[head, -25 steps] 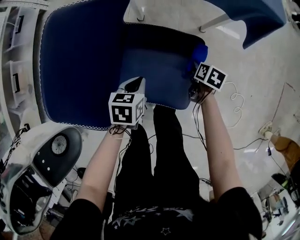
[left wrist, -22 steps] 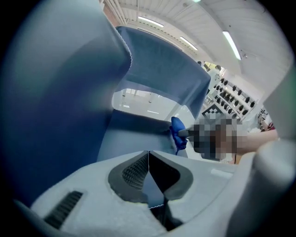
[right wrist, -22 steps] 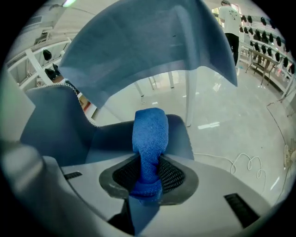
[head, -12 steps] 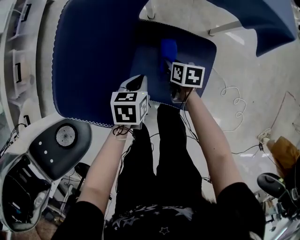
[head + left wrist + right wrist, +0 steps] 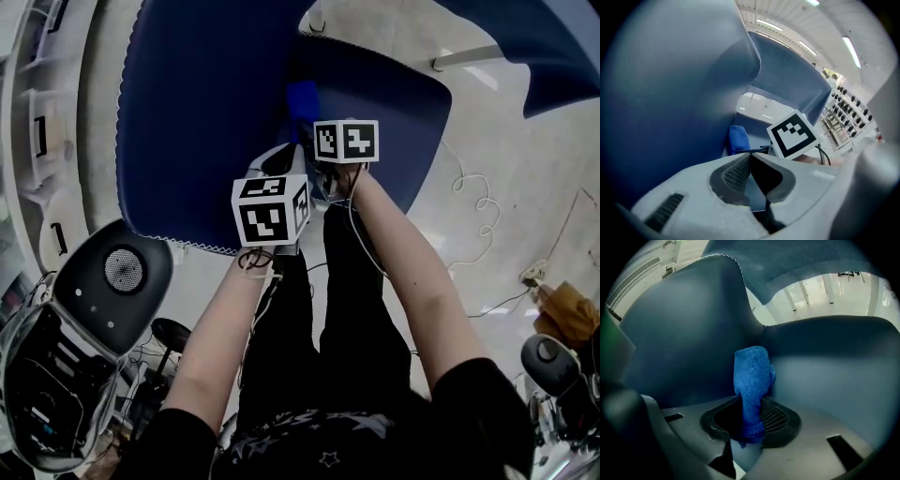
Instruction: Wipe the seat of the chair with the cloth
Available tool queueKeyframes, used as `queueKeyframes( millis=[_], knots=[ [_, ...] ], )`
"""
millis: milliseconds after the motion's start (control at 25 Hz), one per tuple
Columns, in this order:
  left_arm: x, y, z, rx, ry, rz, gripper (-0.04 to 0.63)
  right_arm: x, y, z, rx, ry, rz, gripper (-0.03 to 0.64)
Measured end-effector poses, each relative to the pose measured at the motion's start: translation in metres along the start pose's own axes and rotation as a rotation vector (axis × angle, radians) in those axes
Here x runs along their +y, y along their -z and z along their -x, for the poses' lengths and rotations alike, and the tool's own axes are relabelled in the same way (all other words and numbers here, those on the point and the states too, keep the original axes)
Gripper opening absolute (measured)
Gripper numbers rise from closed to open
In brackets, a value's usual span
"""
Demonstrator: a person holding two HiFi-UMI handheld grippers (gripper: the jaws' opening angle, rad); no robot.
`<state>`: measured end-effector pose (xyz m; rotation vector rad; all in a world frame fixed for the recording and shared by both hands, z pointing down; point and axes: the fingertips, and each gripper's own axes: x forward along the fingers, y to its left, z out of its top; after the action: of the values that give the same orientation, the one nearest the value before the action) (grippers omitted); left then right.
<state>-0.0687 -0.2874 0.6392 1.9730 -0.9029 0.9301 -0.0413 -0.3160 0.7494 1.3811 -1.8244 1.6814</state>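
Observation:
The chair has a dark blue seat (image 5: pixel 398 103) and a blue backrest (image 5: pixel 202 112) with a white stitched edge. My right gripper (image 5: pixel 310 126) is shut on the bright blue cloth (image 5: pixel 302 97) and holds it against the seat close to the backrest. In the right gripper view the cloth (image 5: pixel 752 376) stands up from between the jaws of the right gripper (image 5: pixel 752 416), with the seat (image 5: pixel 834 362) behind it. My left gripper (image 5: pixel 280 162) sits at the seat's near edge, shut, with nothing seen between its pads (image 5: pixel 736 171). Its view shows the cloth (image 5: pixel 738 139) and the backrest (image 5: pixel 670 93).
A second blue chair (image 5: pixel 553 37) stands at the top right. White cables (image 5: pixel 471 202) trail over the pale floor to the right. A dark and white machine (image 5: pixel 103 291) lies at the lower left, beside white shelving (image 5: pixel 37 141). The person's legs are below the seat.
My right gripper has carried the cloth leftwards across the seat, from its right edge to near the backrest. The left gripper has stayed at the seat's near edge.

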Motion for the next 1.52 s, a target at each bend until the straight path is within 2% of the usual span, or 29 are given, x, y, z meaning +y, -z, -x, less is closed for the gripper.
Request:
queueKeyframes(
  millis=[360,600,880,1040,1320,1520],
  knots=[
    [-0.009,0.014,-0.002,0.039,0.01,-0.072,0.02,-0.042,0.009,0.029,-0.033,0.082,-0.028,0.112],
    [-0.017,0.032,-0.011,0.096,0.024,-0.102,0.02,-0.082,0.015,0.061,-0.074,0.134,-0.107,0.114],
    [-0.044,0.045,-0.023,0.134,0.054,-0.146,0.02,-0.129,0.031,0.106,-0.095,0.229,-0.127,0.114],
    [-0.063,0.05,-0.029,0.147,0.078,-0.166,0.02,-0.16,0.043,0.136,-0.129,0.268,-0.204,0.114],
    [-0.084,0.075,-0.026,0.185,0.111,-0.156,0.02,-0.203,0.065,0.179,-0.171,0.354,-0.298,0.114],
    [-0.077,0.086,-0.016,0.204,0.109,-0.145,0.02,-0.223,0.081,0.201,-0.178,0.46,-0.359,0.114]
  ],
)
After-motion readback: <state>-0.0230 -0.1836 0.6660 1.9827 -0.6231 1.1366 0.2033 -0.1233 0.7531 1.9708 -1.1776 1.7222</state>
